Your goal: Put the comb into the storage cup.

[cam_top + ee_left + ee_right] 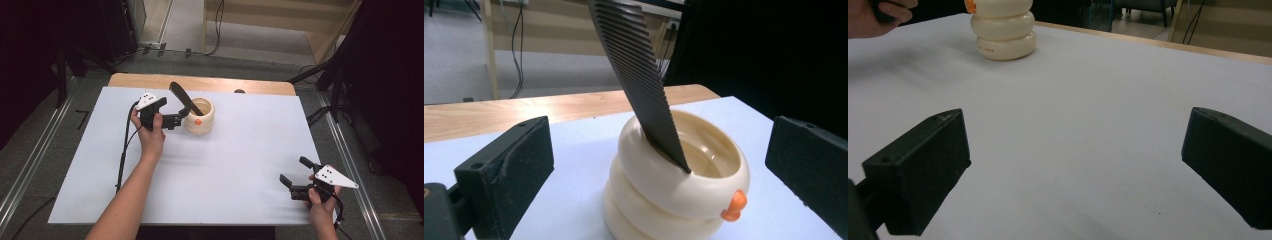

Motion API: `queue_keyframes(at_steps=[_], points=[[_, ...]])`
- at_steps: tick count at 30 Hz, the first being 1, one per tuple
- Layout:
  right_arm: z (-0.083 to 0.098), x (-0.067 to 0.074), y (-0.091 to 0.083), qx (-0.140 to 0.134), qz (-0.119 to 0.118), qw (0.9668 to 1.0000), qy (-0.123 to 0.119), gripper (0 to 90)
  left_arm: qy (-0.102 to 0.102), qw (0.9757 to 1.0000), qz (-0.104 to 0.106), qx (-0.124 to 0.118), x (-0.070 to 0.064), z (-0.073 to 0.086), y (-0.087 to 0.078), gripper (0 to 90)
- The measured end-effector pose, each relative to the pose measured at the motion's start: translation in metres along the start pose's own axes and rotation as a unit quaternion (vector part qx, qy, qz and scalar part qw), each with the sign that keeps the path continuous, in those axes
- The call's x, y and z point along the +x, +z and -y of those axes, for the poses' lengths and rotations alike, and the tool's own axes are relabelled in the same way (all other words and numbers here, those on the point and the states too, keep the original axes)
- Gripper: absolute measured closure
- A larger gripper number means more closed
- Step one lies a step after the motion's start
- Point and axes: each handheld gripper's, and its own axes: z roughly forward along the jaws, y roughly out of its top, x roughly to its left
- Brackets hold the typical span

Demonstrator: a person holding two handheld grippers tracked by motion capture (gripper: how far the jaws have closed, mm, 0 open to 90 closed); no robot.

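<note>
Beside the cream holder point(199, 116) with its comb point(182, 98), left tool point(183, 113) spread wide.

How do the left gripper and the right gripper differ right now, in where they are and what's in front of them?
The left gripper sits at the cream holder, its open jaws on either side of the holder and the black comb leaning in it. The right gripper is at the table's near right corner, far from the holder, with bare white tabletop between its jaws. Both are open and hold nothing.
</note>
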Motion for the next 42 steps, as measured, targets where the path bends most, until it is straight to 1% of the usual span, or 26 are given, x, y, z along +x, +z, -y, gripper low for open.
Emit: queue_keyframes(at_steps=[5, 7, 10, 13, 17, 19, 22, 26, 29, 36, 39, 42], points=[[0.000, 0.000, 0.000, 0.000, 0.001, 1.0000, 0.000, 0.0, 0.007, 1.0000, 0.005, 0.001, -0.001, 0.003, -0.007, 0.0], [0.000, 0.000, 0.000, 0.001, 0.001, 1.0000, -0.001, 0.0, 0.017, 0.9998, 0.006, 0.000, -0.003, 0.003, -0.009, 0.0], [0.000, 0.000, 0.000, 0.000, 0.001, 1.0000, -0.001, 0.0, 0.023, 0.9997, 0.009, -0.002, -0.004, 0.004, -0.014, 0.0], [0.000, 0.000, 0.000, 0.001, 0.002, 1.0000, 0.000, 0.0, 0.025, 0.9996, 0.009, -0.006, -0.005, 0.006, -0.019, 0.0], [0.000, 0.001, 0.000, 0.002, 0.002, 1.0000, -0.001, 0.0, 0.030, 0.9995, 0.009, -0.002, -0.005, 0.010, -0.025, 0.0], [0.000, 0.000, 0.000, 0.001, 0.002, 1.0000, -0.002, 0.0, 0.035, 0.9994, 0.006, -0.002, -0.005, 0.012, -0.028, 0.0], [0.000, 0.001, 0.000, 0.003, 0.001, 1.0000, -0.002, 0.0, 0.039, 0.9992, 0.008, -0.003, -0.006, 0.014, -0.034, 0.0], [0.000, 0.001, 0.001, 0.003, 0.001, 1.0000, -0.002, 0.0, 0.051, 0.9987, 0.009, -0.001, -0.008, 0.017, -0.041, 0.0], [0.000, 0.001, 0.000, 0.002, 0.001, 1.0000, -0.003, 0.0, 0.056, 0.9984, 0.008, -0.001, -0.008, 0.018, -0.046, 0.0], [0.000, 0.001, 0.000, 0.001, 0.002, 1.0000, -0.003, 0.0, 0.059, 0.9982, 0.005, -0.007, -0.008, 0.021, -0.060, 0.0], [0.000, 0.001, 0.000, 0.001, 0.002, 1.0000, -0.002, 0.0, 0.065, 0.9979, 0.007, -0.004, -0.010, 0.023, -0.065, 0.0], [0.000, 0.001, 0.000, 0.002, 0.002, 1.0000, -0.004, 0.0, 0.068, 0.9976, 0.009, -0.009, -0.012, 0.023, -0.072, 0.0]])
